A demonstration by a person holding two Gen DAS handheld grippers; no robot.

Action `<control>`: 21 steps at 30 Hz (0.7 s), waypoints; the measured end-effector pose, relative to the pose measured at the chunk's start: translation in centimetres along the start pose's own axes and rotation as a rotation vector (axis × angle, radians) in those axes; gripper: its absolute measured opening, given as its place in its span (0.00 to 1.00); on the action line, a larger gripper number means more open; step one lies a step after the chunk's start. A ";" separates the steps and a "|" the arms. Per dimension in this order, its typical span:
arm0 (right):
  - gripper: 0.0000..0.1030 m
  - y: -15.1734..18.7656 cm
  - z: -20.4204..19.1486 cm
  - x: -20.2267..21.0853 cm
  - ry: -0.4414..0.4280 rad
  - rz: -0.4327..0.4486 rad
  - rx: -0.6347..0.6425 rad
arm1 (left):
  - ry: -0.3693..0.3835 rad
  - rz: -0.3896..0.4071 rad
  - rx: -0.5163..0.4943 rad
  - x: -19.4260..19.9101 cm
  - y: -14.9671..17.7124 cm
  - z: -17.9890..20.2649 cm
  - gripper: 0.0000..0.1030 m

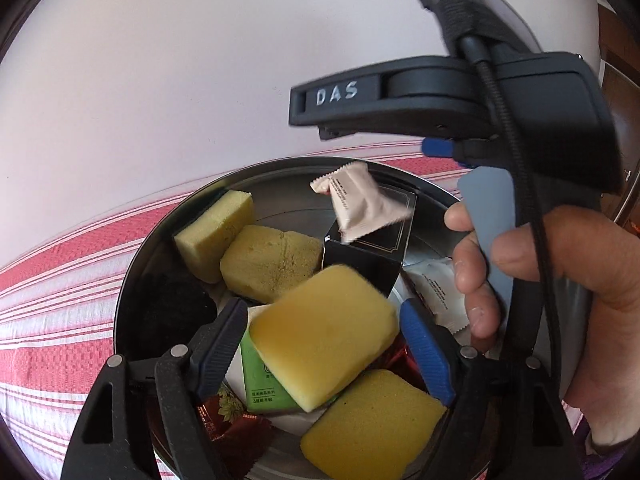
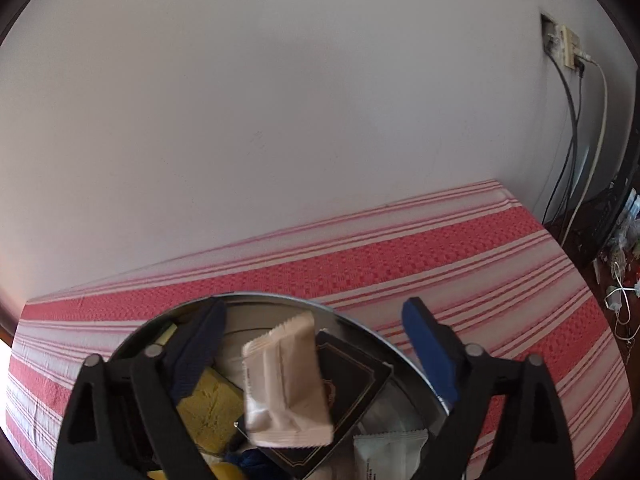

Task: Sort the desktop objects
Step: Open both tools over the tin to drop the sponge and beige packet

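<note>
A round metal bowl point(image 1: 132, 264) holds several yellow sponges, a black box point(image 1: 372, 256), a green packet point(image 1: 264, 384) and white sachets. My left gripper point(image 1: 324, 340) is open above the bowl, and a yellow sponge point(image 1: 324, 336) is blurred in the air between its fingers, touching neither. My right gripper point(image 2: 316, 344) is open over the same bowl point(image 2: 384, 340). A pale pink sachet point(image 2: 286, 384) is blurred in the air between its fingers, above the black box point(image 2: 352, 384). The sachet also shows in the left wrist view point(image 1: 360, 204), under the right gripper's body point(image 1: 440, 96).
The bowl stands on a red and white striped cloth point(image 2: 440, 256) against a plain wall. A wall socket with hanging cables point(image 2: 568, 52) is at the far right. The cloth's right edge drops off near clutter on the floor point(image 2: 620, 288).
</note>
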State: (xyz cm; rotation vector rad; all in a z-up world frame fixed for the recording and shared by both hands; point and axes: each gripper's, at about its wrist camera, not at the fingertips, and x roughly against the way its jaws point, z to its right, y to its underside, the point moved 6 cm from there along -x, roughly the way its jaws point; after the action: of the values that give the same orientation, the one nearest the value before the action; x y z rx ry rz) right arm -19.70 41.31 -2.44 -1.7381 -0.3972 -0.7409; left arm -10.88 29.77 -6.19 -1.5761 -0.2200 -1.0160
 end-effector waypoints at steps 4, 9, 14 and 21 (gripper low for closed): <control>1.00 -0.6 1.9 2.4 0.049 0.052 -0.061 | 0.014 0.005 0.025 0.3 -0.1 -0.2 0.91; 1.00 0.2 2.5 2.8 0.076 -0.004 -0.069 | -0.028 -0.001 -0.007 0.6 0.1 0.0 0.92; 0.99 1.6 1.5 3.8 0.125 -0.045 -0.010 | -0.029 -0.027 -0.017 0.6 0.0 -0.2 0.92; 0.99 3.1 1.3 6.3 0.323 -0.066 0.049 | -0.015 -0.028 0.059 2.1 0.3 -2.4 0.92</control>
State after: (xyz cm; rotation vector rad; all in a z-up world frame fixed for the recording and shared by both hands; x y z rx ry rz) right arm -12.74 40.97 -0.78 -1.5323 -0.2492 -1.0325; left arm -10.58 26.77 -5.03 -1.5312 -0.2806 -1.0109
